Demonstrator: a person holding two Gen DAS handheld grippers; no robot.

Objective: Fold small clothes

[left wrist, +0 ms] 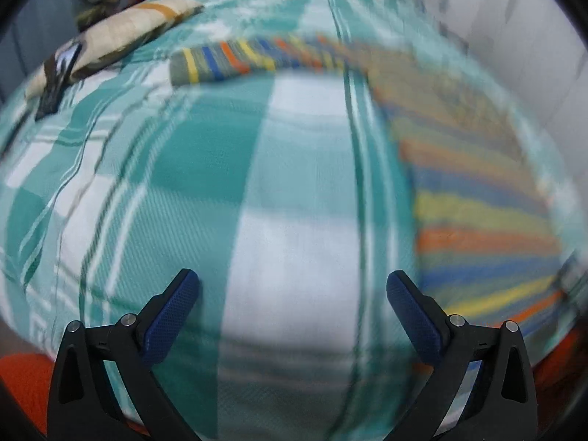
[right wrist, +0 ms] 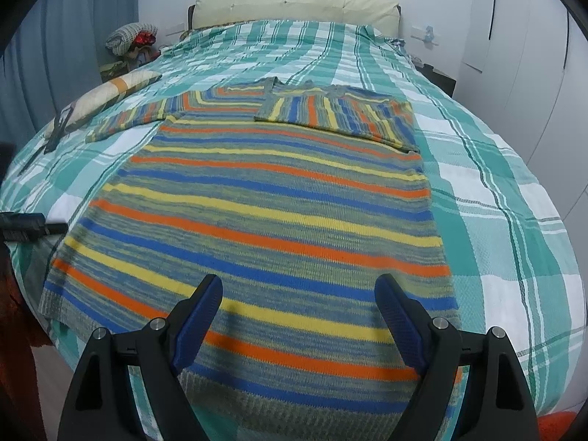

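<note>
My right claw (right wrist: 298, 307) hangs spread over the sweater (right wrist: 257, 213), whose one sleeve (right wrist: 330, 114) lies folded across its chest. My left claw (left wrist: 292, 303) is spread above the bedspread (left wrist: 205, 169), just beside the sweater.

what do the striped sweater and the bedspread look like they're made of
Sweater: looks like knitted yarn, matte, with fine ribbed rows and a mottled grey-green ground between the stripes. Bedspread: looks like woven cloth, probably cotton, matte, with a visible textured weave in the check.

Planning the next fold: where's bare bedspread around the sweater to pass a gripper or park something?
Free: the wide strip of bedspread right of the sweater, and the stretch between its collar and the headboard. Crowded: the left side, with the spread sleeve, pillow and a dark object.
</note>
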